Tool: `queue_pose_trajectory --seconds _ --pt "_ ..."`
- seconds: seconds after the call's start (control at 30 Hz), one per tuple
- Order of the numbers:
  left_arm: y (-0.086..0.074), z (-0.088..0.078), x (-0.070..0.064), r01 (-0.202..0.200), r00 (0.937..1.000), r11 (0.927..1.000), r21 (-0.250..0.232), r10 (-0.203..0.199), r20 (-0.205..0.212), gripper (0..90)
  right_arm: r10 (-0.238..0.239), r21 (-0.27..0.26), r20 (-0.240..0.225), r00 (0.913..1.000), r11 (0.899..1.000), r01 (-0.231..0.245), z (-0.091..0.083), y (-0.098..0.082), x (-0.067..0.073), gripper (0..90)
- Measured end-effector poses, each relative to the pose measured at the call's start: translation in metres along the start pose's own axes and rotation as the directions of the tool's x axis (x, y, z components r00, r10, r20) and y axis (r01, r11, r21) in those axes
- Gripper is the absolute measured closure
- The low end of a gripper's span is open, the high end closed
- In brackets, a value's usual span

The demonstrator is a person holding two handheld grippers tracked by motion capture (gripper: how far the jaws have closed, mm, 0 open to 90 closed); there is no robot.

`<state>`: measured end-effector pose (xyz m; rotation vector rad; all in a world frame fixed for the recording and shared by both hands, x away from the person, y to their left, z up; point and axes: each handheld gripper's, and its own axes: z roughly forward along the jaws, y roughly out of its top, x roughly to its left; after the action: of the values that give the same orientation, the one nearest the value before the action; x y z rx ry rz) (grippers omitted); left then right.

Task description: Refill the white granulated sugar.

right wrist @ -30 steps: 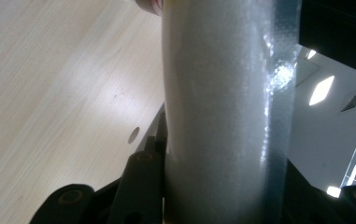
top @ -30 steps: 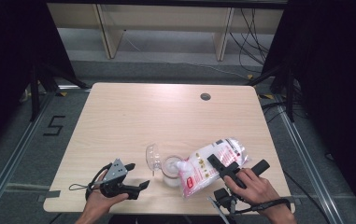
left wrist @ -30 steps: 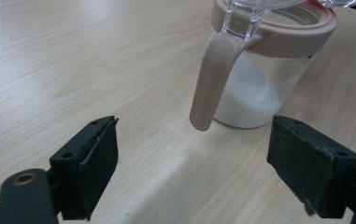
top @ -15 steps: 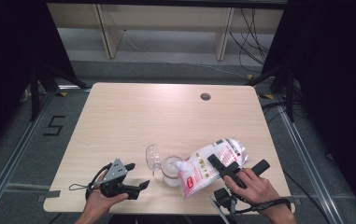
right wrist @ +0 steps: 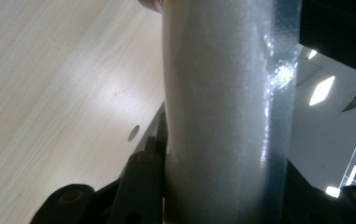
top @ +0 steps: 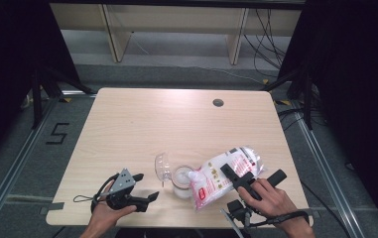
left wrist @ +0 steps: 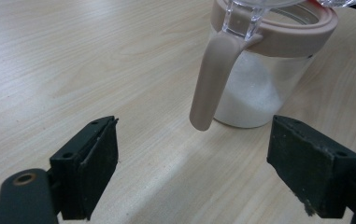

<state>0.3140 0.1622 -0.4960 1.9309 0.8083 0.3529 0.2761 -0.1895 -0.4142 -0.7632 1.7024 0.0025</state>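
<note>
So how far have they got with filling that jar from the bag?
Partly done: the jar already holds white grains, roughly half full, its lid flipped open. In hand: the right hand-held gripper clamps the bag, tilted with its mouth over the jar. Left: finishing the pour, then closing the lid. The left hand-held gripper waits open beside it.

Both grippers are black: the left gripper (top: 147,199) carries a grey three-cornered plate and a looping black cable, the right gripper (top: 241,179) a cable too.
</note>
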Motion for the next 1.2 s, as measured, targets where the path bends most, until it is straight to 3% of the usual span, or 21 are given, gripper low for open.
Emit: queue_pose_trajectory --seconds 1.2 --pt "0.0002 -0.0008 0.0006 -0.008 1.0000 1.0000 0.004 0.008 -0.002 16.1 -0.016 0.004 -0.009 0.9998 1.000 0.016 0.0000 -0.0007 -0.0006 73.4"
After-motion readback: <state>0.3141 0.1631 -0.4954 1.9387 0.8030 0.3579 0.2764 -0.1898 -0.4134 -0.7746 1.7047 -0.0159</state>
